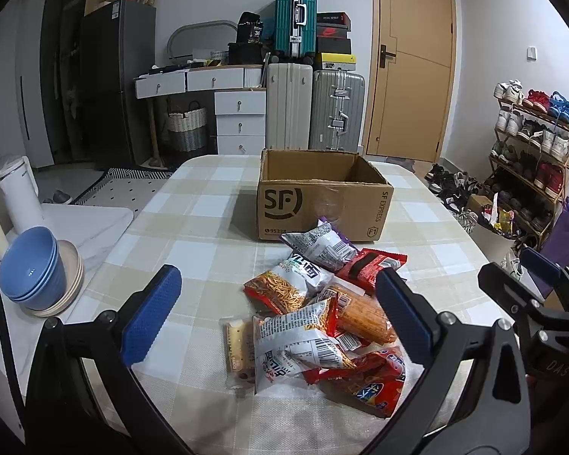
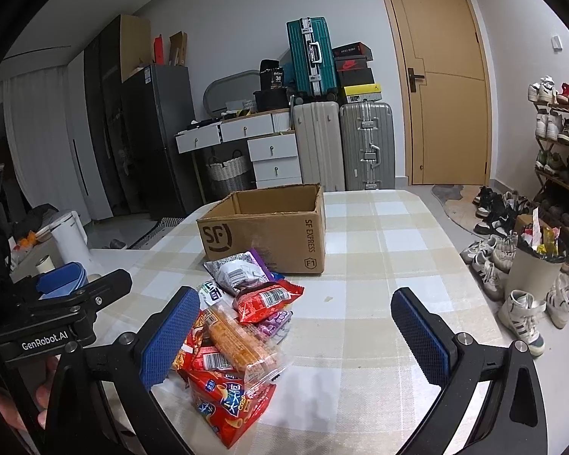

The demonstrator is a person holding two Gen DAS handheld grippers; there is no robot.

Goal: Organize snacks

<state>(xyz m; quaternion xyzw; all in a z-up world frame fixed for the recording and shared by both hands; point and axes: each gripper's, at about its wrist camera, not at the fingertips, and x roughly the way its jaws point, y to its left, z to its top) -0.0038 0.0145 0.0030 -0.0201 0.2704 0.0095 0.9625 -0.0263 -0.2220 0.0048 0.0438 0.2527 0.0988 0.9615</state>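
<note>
**Snack pile in front of open carton, both claws wide open and empty**

Snack pile [image 1: 315,314] sits lower centre of the left wrist view, on the checked tablecloth [image 1: 193,235]. Packets overlap: a purple-edged grey packet [image 1: 320,244] at the top of the heap, a red packet [image 1: 371,267] just right of it, an orange corn-like pack [image 1: 360,316] mid-heap, a red chip bag [image 1: 371,386] at the near edge, a pale biscuit pack [image 1: 237,345] at the left edge. Right wrist view shows the same pile [image 2: 239,341] lower left of centre, with the chip bag [image 2: 227,405] nearest the lens; the biscuit pack is not visible there.

SF cardboard box [image 1: 322,197], top open, stands just behind the pile; the grey packet's tip overlaps its front face in the picture, contact unclear. Right view [image 2: 269,227] shows the inside walls, floor not seen.

Left gripper [image 1: 280,311]: blue pads spread wide on either side of the pile, gripping nothing. Right gripper [image 2: 296,335]: likewise spread wide, empty, left pad over the pile's edge in the frame, right pad over bare cloth.

Only the left view shows the blue bowls [image 1: 34,269] stacked on plates, lower left. Only the right view shows a hand [image 2: 26,398] at lower left, behind the other gripper body. Both show the white kettle [image 1: 19,193], suitcases [image 1: 315,110], door [image 1: 409,60], shoe rack [image 1: 531,144].
</note>
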